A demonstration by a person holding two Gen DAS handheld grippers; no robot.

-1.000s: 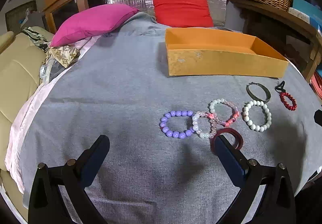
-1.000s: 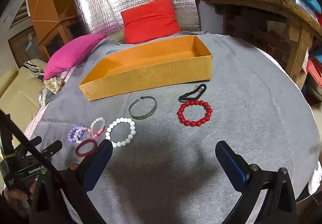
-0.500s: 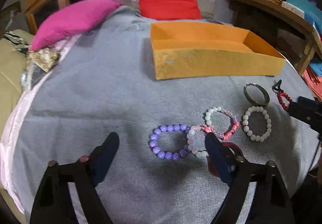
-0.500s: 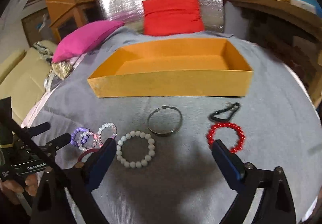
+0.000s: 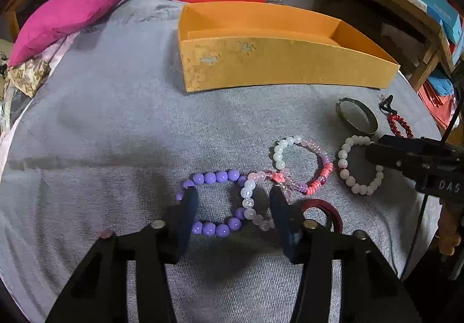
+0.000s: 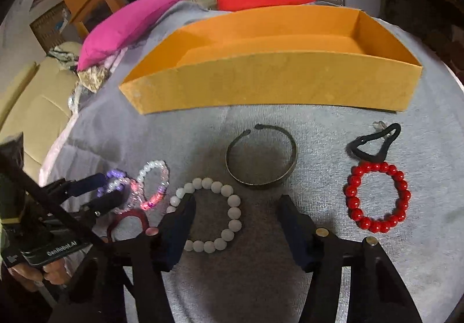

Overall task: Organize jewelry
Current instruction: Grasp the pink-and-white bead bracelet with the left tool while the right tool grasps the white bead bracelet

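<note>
Left tool (image 5: 232, 201) closing, jaws astride purple bead bracelet (image 5: 216, 201), not yet pinching; right tool (image 6: 236, 207) closing around white bead bracelet (image 6: 211, 215), likewise unclamped; orange box (image 6: 269, 82) waits beyond both, empty, likely destination

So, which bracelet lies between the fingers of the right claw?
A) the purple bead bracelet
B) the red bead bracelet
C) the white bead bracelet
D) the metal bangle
C: in the right wrist view the white bead bracelet lies between the closing fingers of the right claw, with the red bead bracelet off to the side.
</note>
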